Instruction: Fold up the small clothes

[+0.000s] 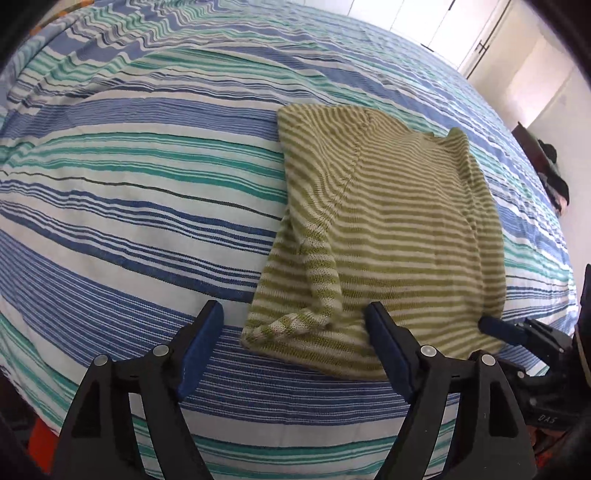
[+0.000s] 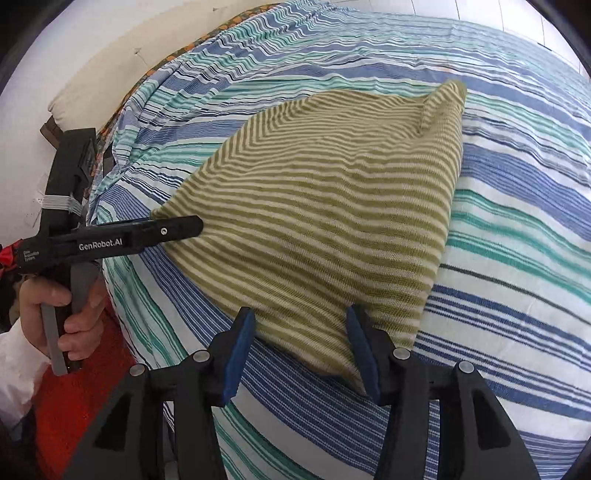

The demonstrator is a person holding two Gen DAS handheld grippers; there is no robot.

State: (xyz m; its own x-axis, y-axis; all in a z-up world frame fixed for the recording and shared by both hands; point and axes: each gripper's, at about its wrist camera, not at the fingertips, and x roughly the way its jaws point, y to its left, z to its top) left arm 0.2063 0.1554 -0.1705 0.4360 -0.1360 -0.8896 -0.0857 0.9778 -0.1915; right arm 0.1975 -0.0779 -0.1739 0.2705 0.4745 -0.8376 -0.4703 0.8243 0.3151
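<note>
A green-and-white striped knit garment (image 1: 388, 221) lies folded flat on the striped bedspread (image 1: 129, 184). My left gripper (image 1: 291, 317) is open and stands low over the garment's near left corner. A rolled sleeve cuff (image 1: 291, 325) lies between its blue pads without being pressed. In the right wrist view the same garment (image 2: 325, 206) spreads away from my right gripper (image 2: 300, 321). That gripper is open, and the near corner of the cloth lies between its fingers. The left gripper (image 2: 195, 226), held by a hand (image 2: 74, 314), points at the garment's far left corner. The right gripper (image 1: 495, 326) shows at the cloth's right corner.
The bed's edge runs close below both grippers, with a red floor covering (image 2: 74, 406) beyond it. A pale pillow (image 2: 92, 88) sits at the head of the bed. White wardrobe doors (image 1: 443, 26) and dark furniture with clothes (image 1: 546, 162) stand past the far side.
</note>
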